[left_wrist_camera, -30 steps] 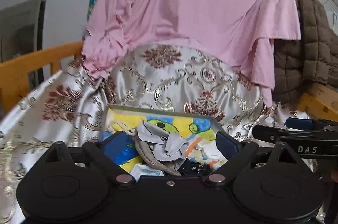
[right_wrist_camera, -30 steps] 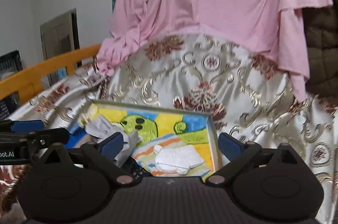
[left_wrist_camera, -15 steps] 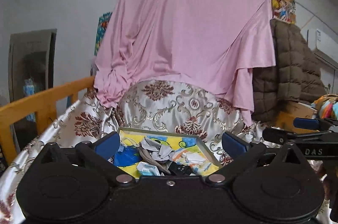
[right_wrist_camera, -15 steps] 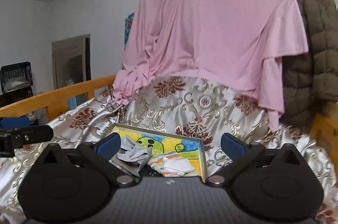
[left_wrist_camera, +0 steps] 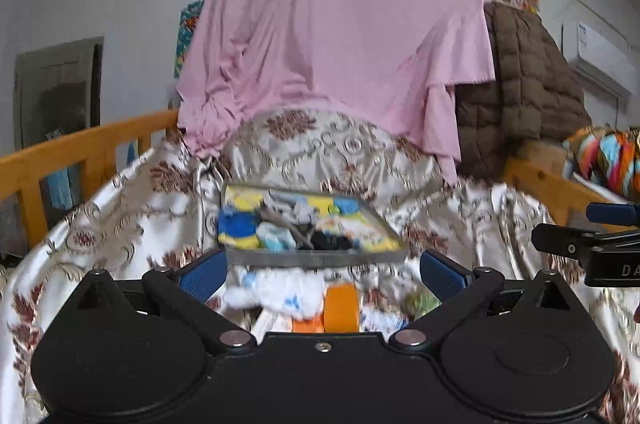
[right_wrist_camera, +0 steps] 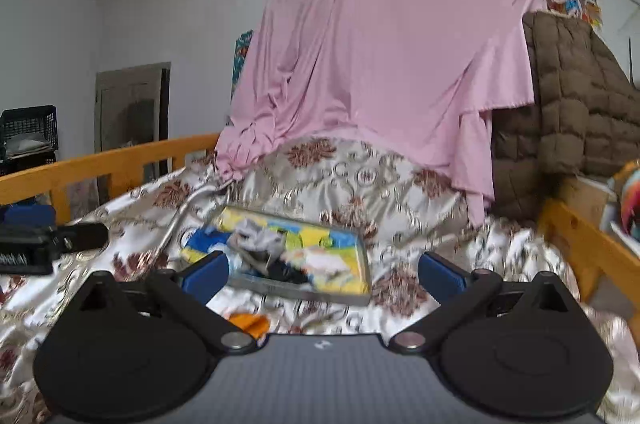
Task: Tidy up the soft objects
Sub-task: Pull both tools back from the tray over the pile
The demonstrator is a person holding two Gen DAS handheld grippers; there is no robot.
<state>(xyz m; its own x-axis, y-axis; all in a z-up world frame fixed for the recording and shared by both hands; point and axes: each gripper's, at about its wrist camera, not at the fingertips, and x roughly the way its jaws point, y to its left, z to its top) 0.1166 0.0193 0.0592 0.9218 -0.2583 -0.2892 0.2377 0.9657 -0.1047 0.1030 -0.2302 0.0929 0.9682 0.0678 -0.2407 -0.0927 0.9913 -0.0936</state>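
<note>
A shallow metal tray [left_wrist_camera: 316,258] [right_wrist_camera: 304,291] with a bright cartoon lining lies on the floral satin bedspread [left_wrist_camera: 120,224] [right_wrist_camera: 400,192]. Small soft items fill it: grey cloth [right_wrist_camera: 258,238], blue-yellow socks [left_wrist_camera: 238,230], a black sock [left_wrist_camera: 330,242] and a white one [right_wrist_camera: 320,260]. Closer to me, more soft items lie loose on the bedspread: a white cloth [left_wrist_camera: 280,290], something orange [left_wrist_camera: 340,304] [right_wrist_camera: 248,322] and a green piece [left_wrist_camera: 418,302]. My left gripper [left_wrist_camera: 322,272] is open with nothing between its blue pads. My right gripper [right_wrist_camera: 322,270] is open and empty too. Both hang short of the tray.
Orange wooden bed rails run along the left [left_wrist_camera: 60,156] [right_wrist_camera: 100,164] and right [right_wrist_camera: 592,244]. A pink sheet [left_wrist_camera: 340,44] hangs on the back wall, with a brown quilted jacket [left_wrist_camera: 520,84] beside it. A striped colourful bundle [left_wrist_camera: 608,160] sits at the far right.
Both grippers have pulled back from the tray, which now looks smaller and farther off. Loose soft items in front of the tray have come into view. Both grippers stay open.
</note>
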